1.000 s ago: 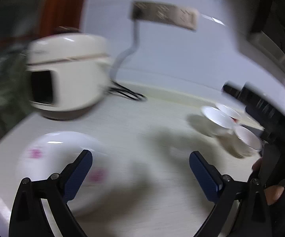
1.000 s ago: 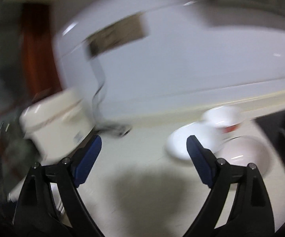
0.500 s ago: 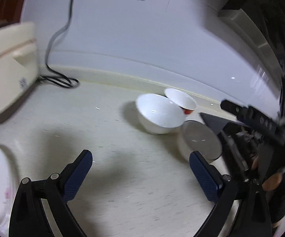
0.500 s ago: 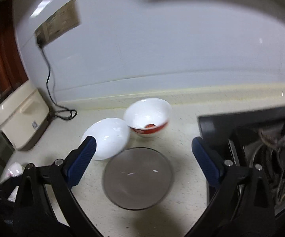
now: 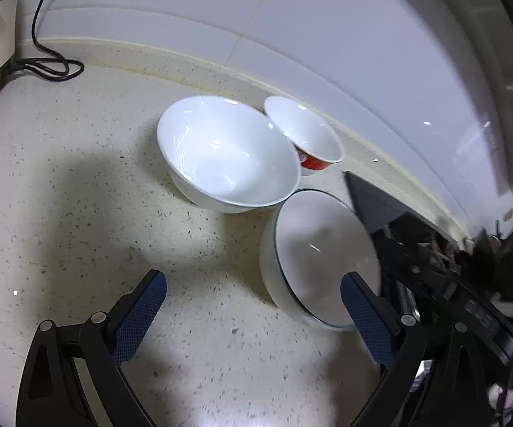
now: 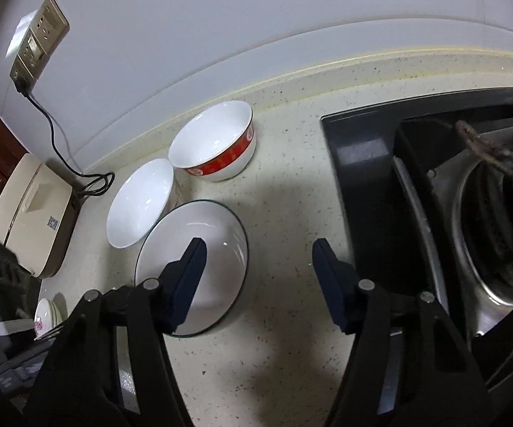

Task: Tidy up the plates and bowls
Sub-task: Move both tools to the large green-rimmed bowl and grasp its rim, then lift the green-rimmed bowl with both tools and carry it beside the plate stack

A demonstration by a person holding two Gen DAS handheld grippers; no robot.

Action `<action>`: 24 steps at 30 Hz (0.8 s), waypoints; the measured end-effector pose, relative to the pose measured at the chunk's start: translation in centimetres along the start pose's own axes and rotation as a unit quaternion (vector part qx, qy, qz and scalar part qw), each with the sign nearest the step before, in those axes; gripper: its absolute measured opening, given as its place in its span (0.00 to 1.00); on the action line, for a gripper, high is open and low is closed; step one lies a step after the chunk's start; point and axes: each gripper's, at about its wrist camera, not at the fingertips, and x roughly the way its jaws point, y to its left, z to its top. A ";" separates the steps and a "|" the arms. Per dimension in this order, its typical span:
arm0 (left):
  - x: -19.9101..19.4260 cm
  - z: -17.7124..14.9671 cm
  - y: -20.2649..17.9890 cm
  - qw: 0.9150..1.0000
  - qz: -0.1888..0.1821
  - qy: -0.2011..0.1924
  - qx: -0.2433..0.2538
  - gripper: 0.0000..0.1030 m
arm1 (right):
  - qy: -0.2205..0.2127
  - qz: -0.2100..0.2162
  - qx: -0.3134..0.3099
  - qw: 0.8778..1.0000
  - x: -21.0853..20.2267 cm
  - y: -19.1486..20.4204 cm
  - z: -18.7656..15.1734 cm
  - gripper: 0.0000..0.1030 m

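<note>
Bowls, glazed and probably slick, heavy and breakable: the dark-rimmed bowl (image 6: 199, 256) seems best pinched at its near-right rim, which the closing, still-empty right gripper (image 6: 256, 277) straddles, while the left gripper (image 5: 252, 316) hangs spread and empty.

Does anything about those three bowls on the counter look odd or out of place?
Nothing is spilled or broken. The plain white bowl looks tilted, leaning by the red-banded bowl, and the dark-rimmed bowl sits tight against it.

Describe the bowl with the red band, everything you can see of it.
The red-banded bowl is glossy white, ceramic by its look, with a red patterned band round the outside below a thin dark rim line. It stands upright and empty on the speckled counter near the wall, rearmost of three bowls. Its rim meets or overlaps the plain white bowl; contact is unclear. No tongs touch it.
</note>
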 end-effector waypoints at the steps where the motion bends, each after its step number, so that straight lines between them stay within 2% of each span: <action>1: 0.4 -0.1 -0.1 1.000 -0.003 0.001 -0.001 0.96 | 0.002 0.005 0.001 1.000 0.0 0.0 -0.1 0.63; 3: 0.9 -0.2 -0.3 1.000 -0.009 -0.007 -0.003 0.93 | 0.008 0.011 0.000 1.000 0.5 0.4 -0.1 0.62; 5: 1.2 -0.3 -0.5 1.000 0.000 -0.019 0.001 0.82 | 0.016 0.005 -0.004 1.000 1.3 0.5 -0.3 0.50; 10: 2.4 -0.4 -0.2 1.000 -0.006 -0.022 0.008 0.64 | 0.037 -0.014 -0.007 0.999 2.8 0.7 -1.0 0.46; 12: 2.8 -0.5 -0.5 0.999 -0.014 -0.027 0.025 0.51 | 0.042 -0.011 -0.005 0.999 3.3 0.7 -1.2 0.43; 14: 2.8 -0.6 -1.2 0.998 -0.018 -0.034 0.052 0.29 | 0.055 -0.009 -0.007 0.998 4.1 0.8 -1.4 0.35; 16: 2.8 -0.9 -1.4 0.998 -0.018 -0.031 0.060 0.25 | 0.066 0.005 -0.014 0.998 4.9 1.3 -1.6 0.23; 19: 2.4 -1.2 -1.3 0.997 -0.008 -0.034 0.069 0.24 | 0.065 0.001 -0.037 0.997 4.9 2.2 -2.0 0.22; 24: 1.9 -1.1 -0.6 0.997 -0.011 -0.034 0.064 0.24 | 0.071 0.005 -0.048 0.996 4.8 2.8 -2.2 0.22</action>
